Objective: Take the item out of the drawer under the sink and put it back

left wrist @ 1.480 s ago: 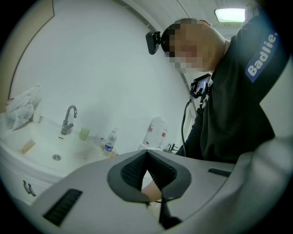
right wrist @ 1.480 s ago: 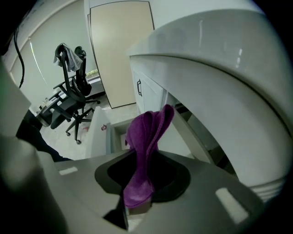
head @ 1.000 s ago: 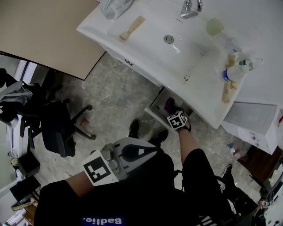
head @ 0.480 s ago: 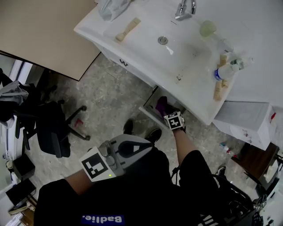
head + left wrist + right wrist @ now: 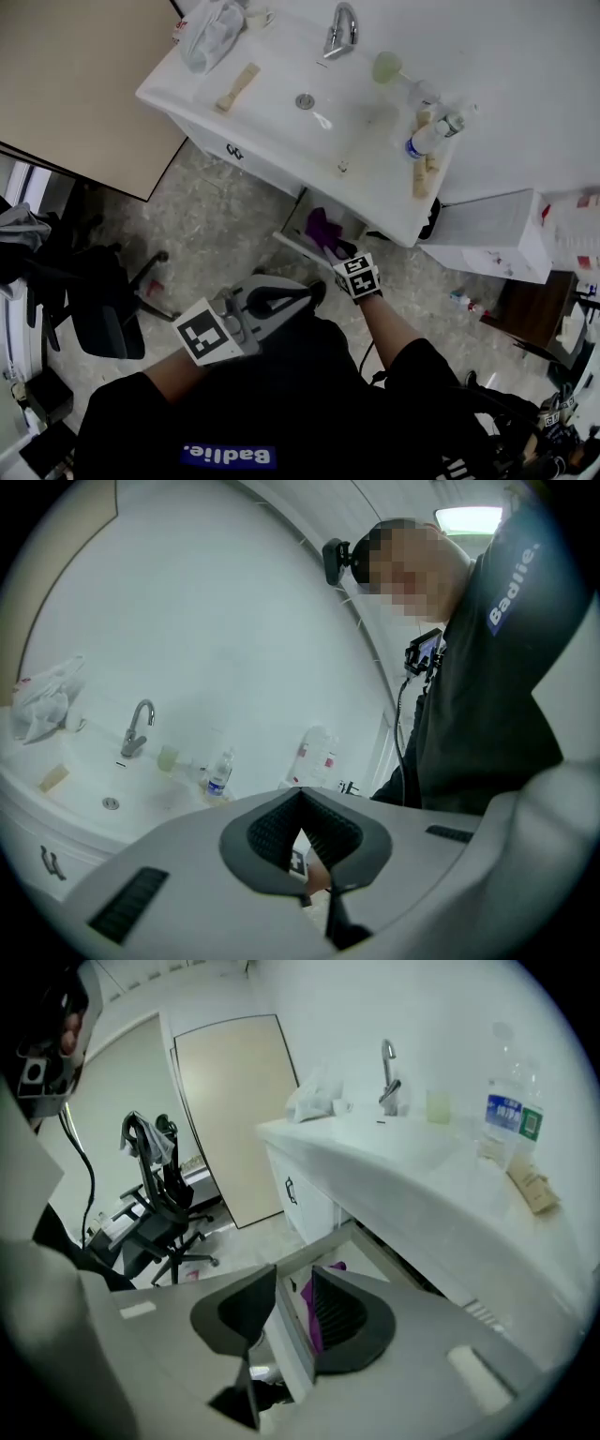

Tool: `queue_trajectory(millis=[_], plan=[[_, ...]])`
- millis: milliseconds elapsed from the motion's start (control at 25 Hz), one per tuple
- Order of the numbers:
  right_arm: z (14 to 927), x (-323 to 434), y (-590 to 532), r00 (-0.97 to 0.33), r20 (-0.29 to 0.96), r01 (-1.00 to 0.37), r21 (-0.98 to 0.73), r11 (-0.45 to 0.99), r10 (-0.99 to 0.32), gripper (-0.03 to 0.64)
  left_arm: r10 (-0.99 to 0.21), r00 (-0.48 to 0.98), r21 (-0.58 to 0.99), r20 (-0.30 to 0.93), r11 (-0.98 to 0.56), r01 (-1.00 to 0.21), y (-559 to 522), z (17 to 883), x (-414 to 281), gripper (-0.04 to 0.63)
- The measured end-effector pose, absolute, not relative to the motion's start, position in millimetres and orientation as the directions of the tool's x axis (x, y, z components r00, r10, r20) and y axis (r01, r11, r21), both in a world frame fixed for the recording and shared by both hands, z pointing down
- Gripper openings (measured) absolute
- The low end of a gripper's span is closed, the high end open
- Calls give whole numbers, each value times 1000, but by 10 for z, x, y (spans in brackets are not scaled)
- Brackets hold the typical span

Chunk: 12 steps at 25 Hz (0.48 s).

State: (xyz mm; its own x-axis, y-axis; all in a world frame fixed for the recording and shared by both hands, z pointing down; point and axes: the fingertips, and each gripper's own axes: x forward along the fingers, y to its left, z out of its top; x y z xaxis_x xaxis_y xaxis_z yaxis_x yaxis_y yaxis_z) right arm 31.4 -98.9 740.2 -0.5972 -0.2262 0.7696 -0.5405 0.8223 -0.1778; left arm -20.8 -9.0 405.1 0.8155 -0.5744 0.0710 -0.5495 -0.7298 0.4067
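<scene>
Under the sink, the purple item (image 5: 322, 227) lies in the open drawer (image 5: 298, 246). My right gripper (image 5: 292, 1309), half open, straddles its front. My left gripper (image 5: 302, 855) is closed, empty. Next, I think, I reach toward twelve o'clock and pinch the item.

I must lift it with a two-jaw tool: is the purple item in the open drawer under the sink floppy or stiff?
Probably floppy: the purple item lies crumpled, with an uneven outline. Likely light, and unlikely to roll, since it slumps in the drawer.

Office washrm corner: sink (image 5: 272, 89), tap (image 5: 339, 26), swivel chair (image 5: 101, 295).
</scene>
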Motion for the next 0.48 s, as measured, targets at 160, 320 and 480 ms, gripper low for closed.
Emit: queue_trajectory(millis=[160,320,480], plan=[[6786,357,-831,-670,680,-568,-212,796,-297,107,-538,840,386,73,-761,-521,-61,3945,-118,-10],[6129,485,-703,-722,584,-591,-241,770,-372,92,-494,867,373,62,-795,-479,-35,3839,0,-9],[5557,576,-592,-759,482,-599,-255,759,-438,41,-462,885,360,58,-817,-450,-50,3796,96,-10]])
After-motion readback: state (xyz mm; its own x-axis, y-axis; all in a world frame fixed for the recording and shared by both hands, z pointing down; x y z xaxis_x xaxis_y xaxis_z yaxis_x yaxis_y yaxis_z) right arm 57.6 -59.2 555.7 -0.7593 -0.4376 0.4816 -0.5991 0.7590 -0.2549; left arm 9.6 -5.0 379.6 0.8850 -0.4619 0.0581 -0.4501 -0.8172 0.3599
